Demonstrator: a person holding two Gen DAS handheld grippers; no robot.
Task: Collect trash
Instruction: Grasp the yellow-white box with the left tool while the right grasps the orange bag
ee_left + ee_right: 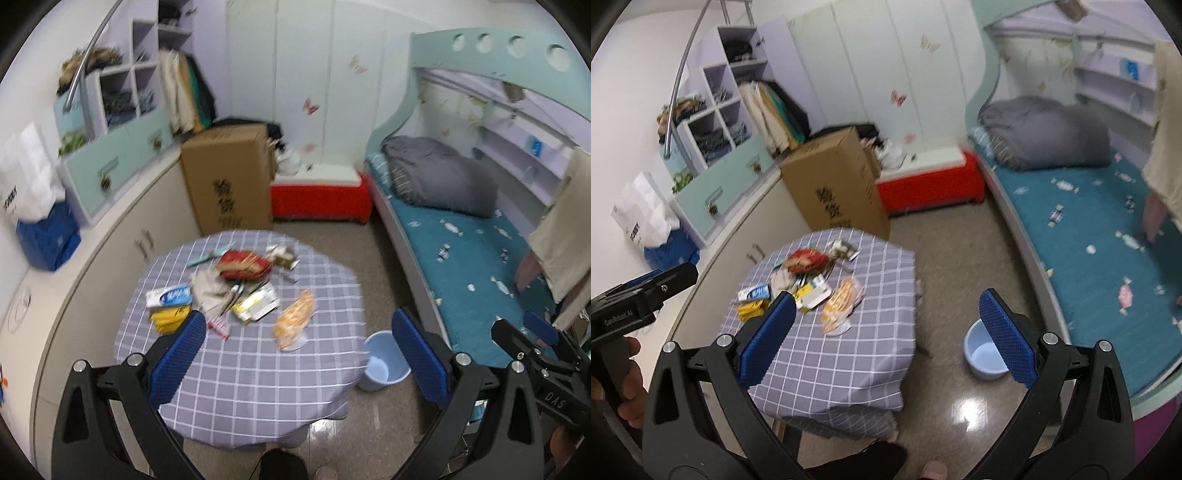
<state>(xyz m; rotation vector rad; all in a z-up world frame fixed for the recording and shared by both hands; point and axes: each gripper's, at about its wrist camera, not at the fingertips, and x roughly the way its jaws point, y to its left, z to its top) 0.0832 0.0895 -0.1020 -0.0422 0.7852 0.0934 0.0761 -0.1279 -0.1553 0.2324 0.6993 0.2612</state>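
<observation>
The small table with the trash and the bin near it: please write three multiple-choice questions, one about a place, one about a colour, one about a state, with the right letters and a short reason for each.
1. Where is the bin?
A. On the table
B. On the floor between table and bed
C. On the bed

2. What colour is the tablecloth?
A. Grey-purple with white checks
B. Plain red
C. Green stripes

3. How do the left gripper's fingers stand?
A. Shut on a wrapper
B. Shut, empty
C. Open, empty

Answers:
1 B, the bin stands on the floor beside the bed.
2 A, the tablecloth shows white lines on grey-purple.
3 C, the left gripper has its blue fingers wide apart, nothing between them.
</observation>
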